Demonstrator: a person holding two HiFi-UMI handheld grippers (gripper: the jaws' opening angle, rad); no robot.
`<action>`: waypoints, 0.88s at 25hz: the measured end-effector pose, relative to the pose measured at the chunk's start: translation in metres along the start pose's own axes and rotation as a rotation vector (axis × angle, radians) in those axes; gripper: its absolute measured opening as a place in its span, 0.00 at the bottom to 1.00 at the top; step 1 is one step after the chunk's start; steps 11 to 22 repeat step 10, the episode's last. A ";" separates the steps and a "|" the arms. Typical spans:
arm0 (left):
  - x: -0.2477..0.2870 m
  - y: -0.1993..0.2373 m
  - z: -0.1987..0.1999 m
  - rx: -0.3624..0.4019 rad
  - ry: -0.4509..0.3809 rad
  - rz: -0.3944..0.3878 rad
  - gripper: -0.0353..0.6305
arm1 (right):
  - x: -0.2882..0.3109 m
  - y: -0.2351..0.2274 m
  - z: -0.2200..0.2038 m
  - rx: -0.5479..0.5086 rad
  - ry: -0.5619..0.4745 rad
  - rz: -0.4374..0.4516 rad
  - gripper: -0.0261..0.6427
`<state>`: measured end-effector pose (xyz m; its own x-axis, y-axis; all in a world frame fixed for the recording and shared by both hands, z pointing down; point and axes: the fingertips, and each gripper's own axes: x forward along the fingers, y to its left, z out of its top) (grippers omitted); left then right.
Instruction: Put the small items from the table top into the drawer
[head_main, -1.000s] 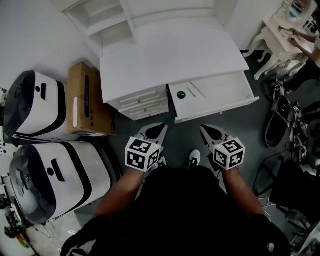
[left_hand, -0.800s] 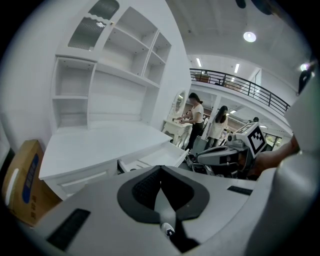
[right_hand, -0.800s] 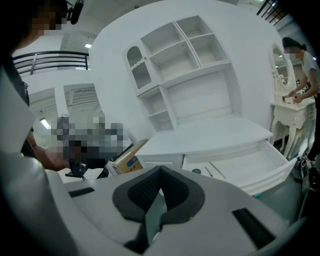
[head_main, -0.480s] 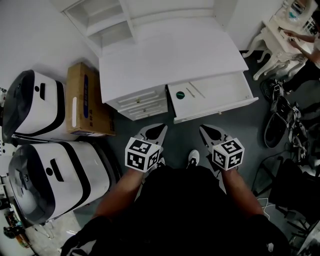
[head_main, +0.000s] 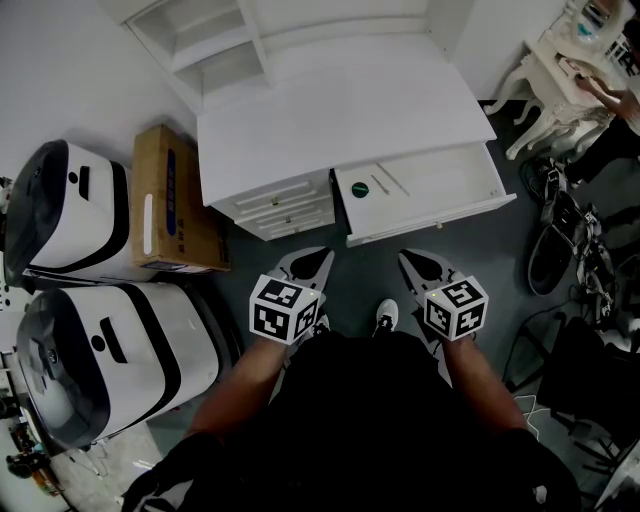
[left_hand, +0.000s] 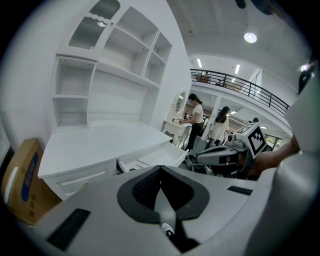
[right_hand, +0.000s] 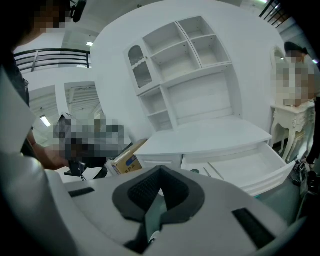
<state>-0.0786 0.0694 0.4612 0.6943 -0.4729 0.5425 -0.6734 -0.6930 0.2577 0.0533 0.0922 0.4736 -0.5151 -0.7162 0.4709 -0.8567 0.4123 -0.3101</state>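
Observation:
The white desk top (head_main: 340, 110) is bare. Its right drawer (head_main: 430, 215) stands pulled open. Inside lie a small round green item (head_main: 360, 189) and a thin pale stick (head_main: 393, 180). Both are also in the right gripper view: the green item (right_hand: 195, 171) and the stick (right_hand: 216, 171) in the drawer (right_hand: 250, 167). My left gripper (head_main: 322, 254) and right gripper (head_main: 408, 256) hang side by side near my body, well short of the desk front. Each is shut and holds nothing. The left gripper (left_hand: 160, 167) and right gripper (right_hand: 160, 172) point toward the desk.
A cardboard box (head_main: 175, 200) stands left of the desk, with two white-and-black machines (head_main: 75, 210) (head_main: 110, 360) beside it. Open shelves (head_main: 210, 40) rise at the desk's back. Dark gear (head_main: 570, 240) crowds the floor at right. People (left_hand: 195, 120) stand at another white table (head_main: 570, 60).
Both grippers stay where they were. Only the arm at the far right table has shifted a little.

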 end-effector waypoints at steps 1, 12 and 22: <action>0.000 0.000 0.000 0.000 0.000 0.000 0.06 | 0.000 0.000 0.000 0.000 0.000 0.000 0.08; 0.002 -0.003 0.001 0.003 -0.001 0.001 0.06 | -0.002 -0.002 -0.001 0.003 -0.001 0.003 0.08; 0.002 -0.003 0.001 0.003 -0.001 0.001 0.06 | -0.002 -0.002 -0.001 0.003 -0.001 0.003 0.08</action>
